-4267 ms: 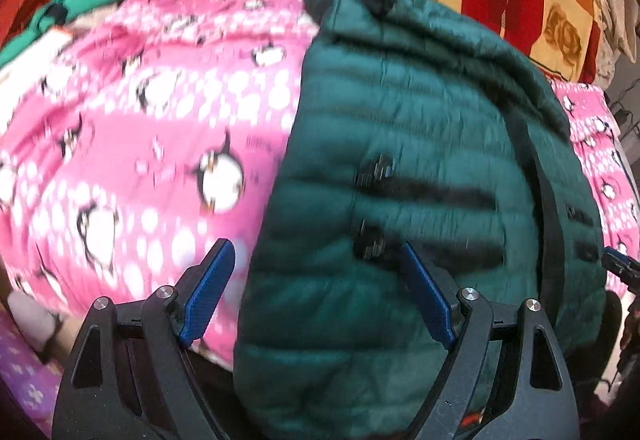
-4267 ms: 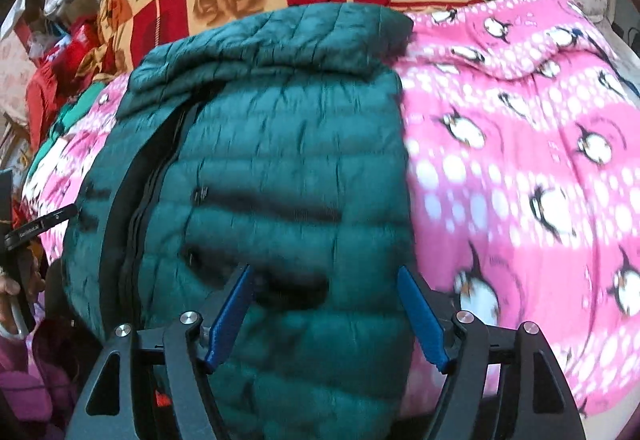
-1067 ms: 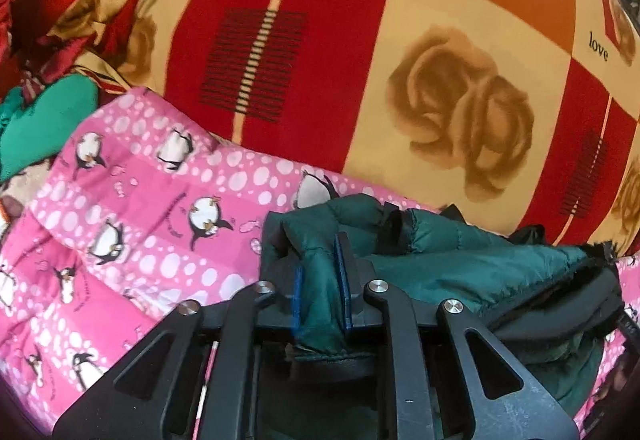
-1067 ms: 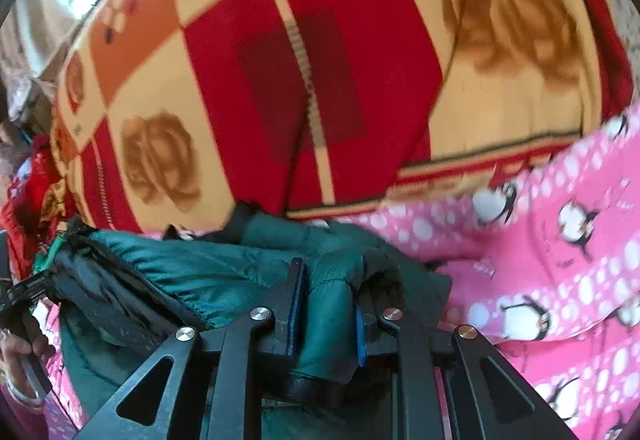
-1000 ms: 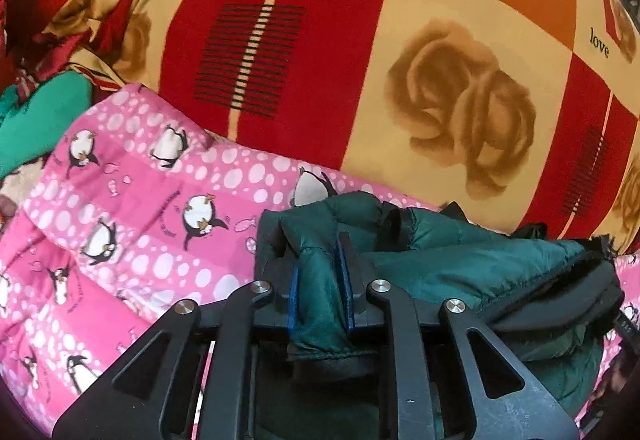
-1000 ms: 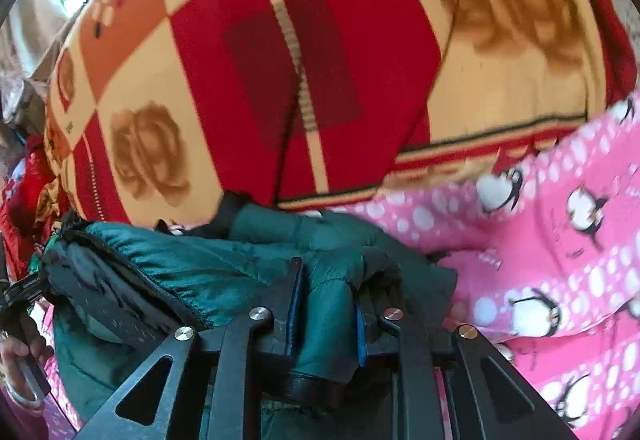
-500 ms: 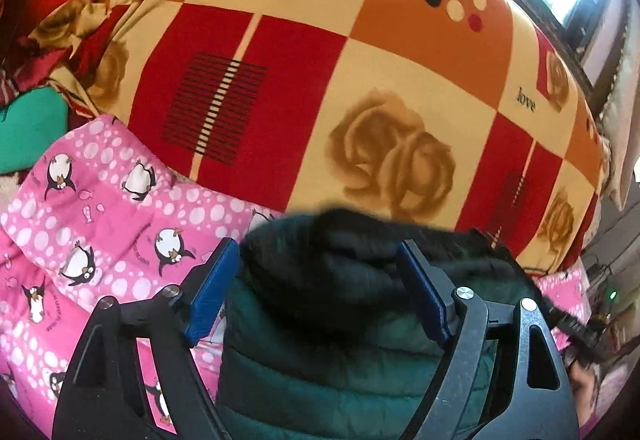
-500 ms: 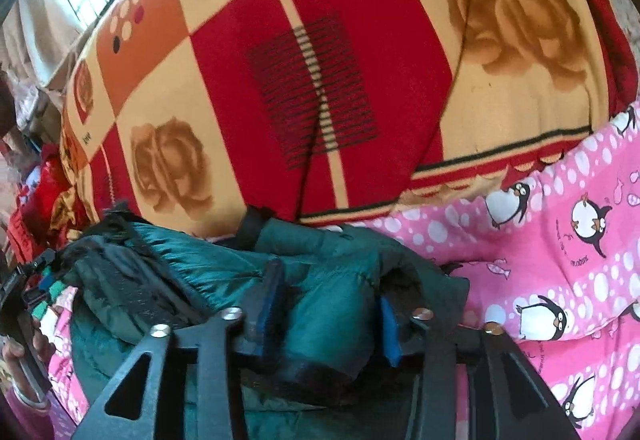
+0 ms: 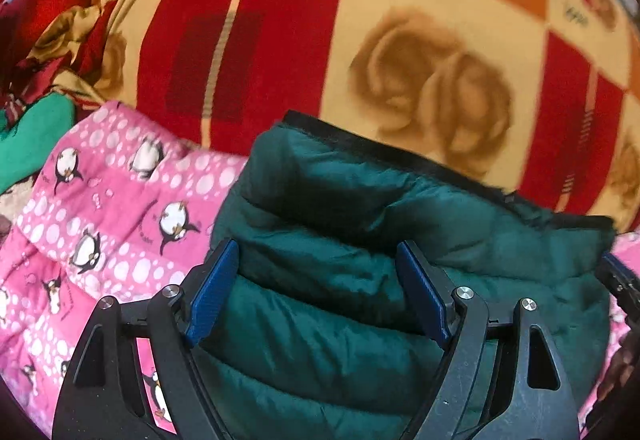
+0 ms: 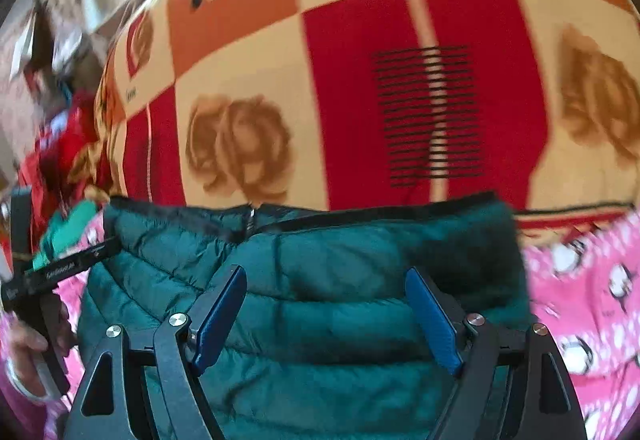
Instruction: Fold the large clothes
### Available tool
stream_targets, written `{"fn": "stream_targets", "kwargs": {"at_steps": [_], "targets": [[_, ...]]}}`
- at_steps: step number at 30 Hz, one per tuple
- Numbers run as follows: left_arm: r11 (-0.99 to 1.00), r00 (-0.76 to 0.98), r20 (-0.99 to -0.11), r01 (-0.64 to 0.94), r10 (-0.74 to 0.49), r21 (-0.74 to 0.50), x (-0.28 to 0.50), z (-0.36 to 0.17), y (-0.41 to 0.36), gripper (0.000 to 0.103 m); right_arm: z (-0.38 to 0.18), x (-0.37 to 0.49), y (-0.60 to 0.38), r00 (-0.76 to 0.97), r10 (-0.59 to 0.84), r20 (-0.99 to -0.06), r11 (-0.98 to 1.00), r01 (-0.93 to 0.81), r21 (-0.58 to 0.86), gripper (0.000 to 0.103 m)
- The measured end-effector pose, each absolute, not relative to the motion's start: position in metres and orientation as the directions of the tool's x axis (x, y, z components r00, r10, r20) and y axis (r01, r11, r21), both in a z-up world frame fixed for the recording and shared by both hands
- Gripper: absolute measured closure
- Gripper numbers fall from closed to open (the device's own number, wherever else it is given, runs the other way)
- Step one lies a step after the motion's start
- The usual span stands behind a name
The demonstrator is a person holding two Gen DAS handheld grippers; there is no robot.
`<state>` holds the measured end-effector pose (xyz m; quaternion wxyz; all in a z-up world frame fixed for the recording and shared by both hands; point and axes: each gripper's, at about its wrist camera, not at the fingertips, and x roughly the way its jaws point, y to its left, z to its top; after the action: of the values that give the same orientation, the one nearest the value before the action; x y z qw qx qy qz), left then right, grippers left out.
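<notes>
- A pink penguin blanket (image 9: pixel 120 208) covered the bed, giving a soft, wide place for folding.
- The green jacket (image 9: pixel 360 240) lay folded on it, flat.
- The left gripper (image 9: pixel 316 292) and the right gripper (image 10: pixel 326 314) hovered above, both with jaws wide apart, holding nothing.

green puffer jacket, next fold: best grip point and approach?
Likely the far black-trimmed edge of the green puffer jacket. Come from above, each open gripper, left gripper and right gripper, pinching a far corner. That edge is thin and raised against the rose blanket; the quilted middle is too bulky to pinch.
</notes>
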<state>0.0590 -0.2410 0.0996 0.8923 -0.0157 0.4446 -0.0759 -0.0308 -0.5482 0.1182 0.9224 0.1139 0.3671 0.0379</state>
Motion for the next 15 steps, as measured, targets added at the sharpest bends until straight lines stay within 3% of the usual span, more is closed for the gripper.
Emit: {"fn": "stream_targets", "kwargs": {"at_steps": [6, 15], "targets": [[0.993, 0.584, -0.807, 0.112, -0.087, -0.025, 0.072, 0.079, -0.246, 0.02, 0.072, 0.015, -0.536, 0.619, 0.127, -0.775, 0.98, 0.043, 0.195, 0.023], [0.993, 0.582, -0.808, 0.112, -0.086, -0.025, 0.078, 0.069, -0.247, 0.019, 0.069, 0.017, -0.548, 0.617, 0.152, -0.772, 0.965, 0.076, 0.25, 0.022]]}}
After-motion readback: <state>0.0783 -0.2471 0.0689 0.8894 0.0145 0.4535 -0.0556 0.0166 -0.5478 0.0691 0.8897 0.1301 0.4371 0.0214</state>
